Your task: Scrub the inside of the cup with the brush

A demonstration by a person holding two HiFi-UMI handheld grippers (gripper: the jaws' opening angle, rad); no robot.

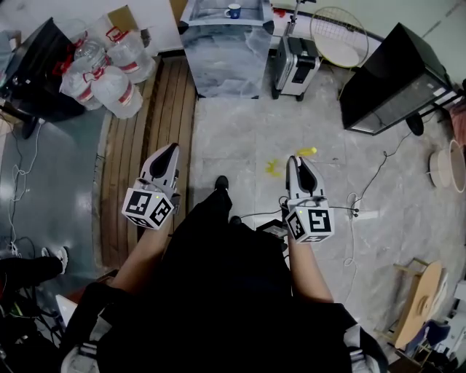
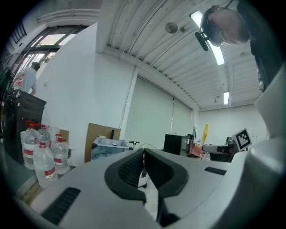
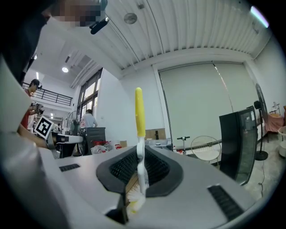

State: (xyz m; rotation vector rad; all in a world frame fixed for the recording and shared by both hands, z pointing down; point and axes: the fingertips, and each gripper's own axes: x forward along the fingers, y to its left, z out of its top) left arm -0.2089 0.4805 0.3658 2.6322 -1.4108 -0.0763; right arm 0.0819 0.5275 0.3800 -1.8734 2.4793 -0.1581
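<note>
The right gripper is closed on the brush, and its yellow handle sticks out past the jaws toward 12 o'clock. The left gripper has its jaws together with nothing between them. The blue cup stands at 12 o'clock on a covered table, well apart from both grippers

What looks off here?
The brush sits backwards in the right gripper: bristles tucked back by the gripper's body, yellow handle pointing outward. There is also a yellow smear on the floor; I can't tell what it is.
</note>
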